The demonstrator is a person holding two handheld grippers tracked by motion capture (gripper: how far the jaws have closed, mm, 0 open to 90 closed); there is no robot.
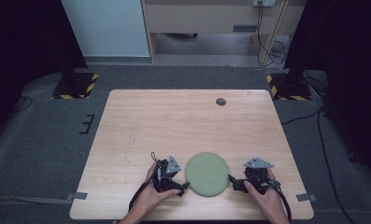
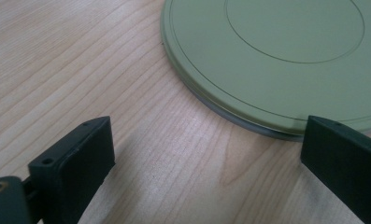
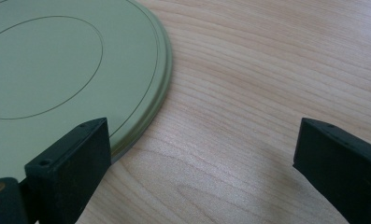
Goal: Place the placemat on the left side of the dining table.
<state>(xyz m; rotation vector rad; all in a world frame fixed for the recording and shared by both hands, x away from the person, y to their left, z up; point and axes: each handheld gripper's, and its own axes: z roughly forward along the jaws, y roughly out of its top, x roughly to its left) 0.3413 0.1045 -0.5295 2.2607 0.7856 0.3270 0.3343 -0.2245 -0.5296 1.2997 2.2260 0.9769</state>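
Table [image 1: 188,126]: one, light wood, rectangular, on grey carpet.
Disc [image 1: 207,173]: one, pale green, round, flat on the near-centre of the table, between the two grippers; two concentric engraved rings on its top face.
Left gripper [image 1: 182,186]: one, held in a hand [image 1: 153,196] at the disc's near-left edge; jaws spread wide, nothing gripped; in the left gripper view one jaw overlaps the disc's rim, the other stands over bare wood; contact with the rim not discernible.
Right gripper [image 1: 233,182]: one, held in a hand [image 1: 266,198] just right of the disc; jaws spread wide, nothing gripped; in the right gripper view one jaw overlaps the disc's rim, the other over bare wood.
Grey plates: two, three-cornered, one atop each gripper.
Dark round mark [image 1: 221,101]: one, on the far part of the table, well apart from the disc.
Stand bases [image 1: 75,84]: two, black with yellow-black striped edges, on the floor beyond the far-left and far-right table corners.
Tape tabs [image 1: 79,196]: two, grey, at the near-left and near-right table edges.
Obstructions: none between grippers and disc.
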